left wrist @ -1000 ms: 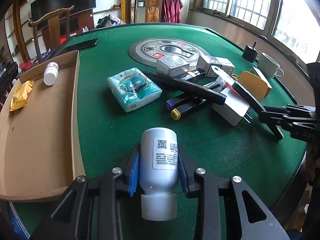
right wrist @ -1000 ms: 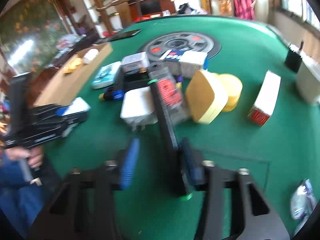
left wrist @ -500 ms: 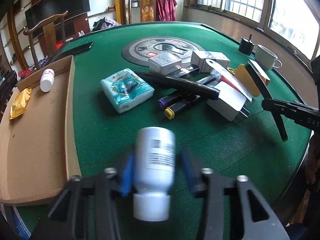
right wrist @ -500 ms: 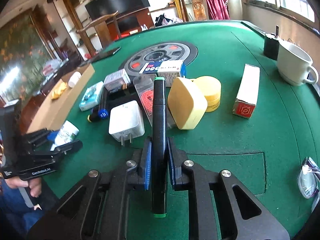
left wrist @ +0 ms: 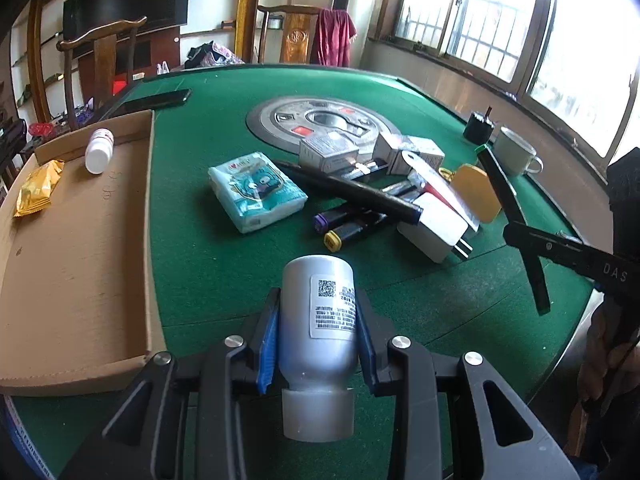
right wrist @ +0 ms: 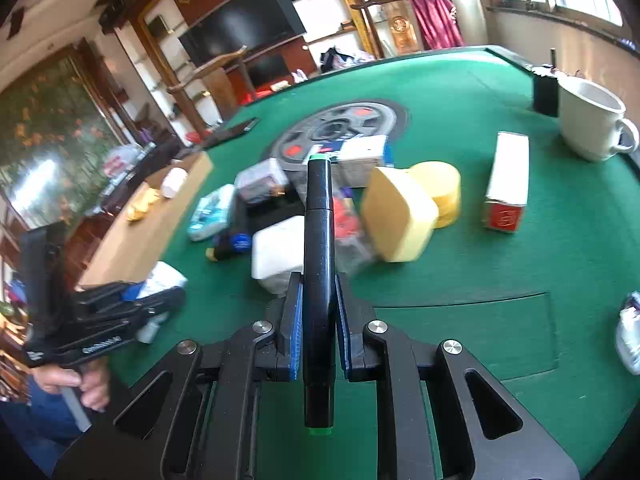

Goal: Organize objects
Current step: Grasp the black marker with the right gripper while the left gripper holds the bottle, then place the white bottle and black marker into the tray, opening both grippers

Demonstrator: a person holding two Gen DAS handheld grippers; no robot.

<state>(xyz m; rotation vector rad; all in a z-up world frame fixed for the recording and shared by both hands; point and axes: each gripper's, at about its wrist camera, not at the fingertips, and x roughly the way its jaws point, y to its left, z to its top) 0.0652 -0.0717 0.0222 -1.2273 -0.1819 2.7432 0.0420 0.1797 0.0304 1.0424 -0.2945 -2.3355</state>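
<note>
My left gripper (left wrist: 316, 336) is shut on a silver bottle (left wrist: 318, 312) with a white label, held above the green table's near edge, cap toward the camera. My right gripper (right wrist: 318, 312) is shut on a black marker with green ends (right wrist: 318, 240), lifted off the table; the same marker (left wrist: 512, 216) shows at the right of the left wrist view. A cardboard tray (left wrist: 80, 240) at the left holds a small white bottle (left wrist: 98, 150) and a yellow packet (left wrist: 38, 188). A pile of markers (left wrist: 352, 192), boxes and a white charger (left wrist: 434, 226) lies mid-table.
A tissue pack (left wrist: 256, 192) lies beside the pile. Yellow cases (right wrist: 404, 212), a white and red box (right wrist: 506, 182), a white mug (right wrist: 592, 124) and a black holder (right wrist: 544, 90) sit to the right. A round panel (left wrist: 320, 120) marks the table centre. A phone (left wrist: 160, 100) lies far left.
My right gripper closed on the black marker and raised it off the pile, tilting it up. The left gripper kept its hold on the silver bottle and barely moved.
</note>
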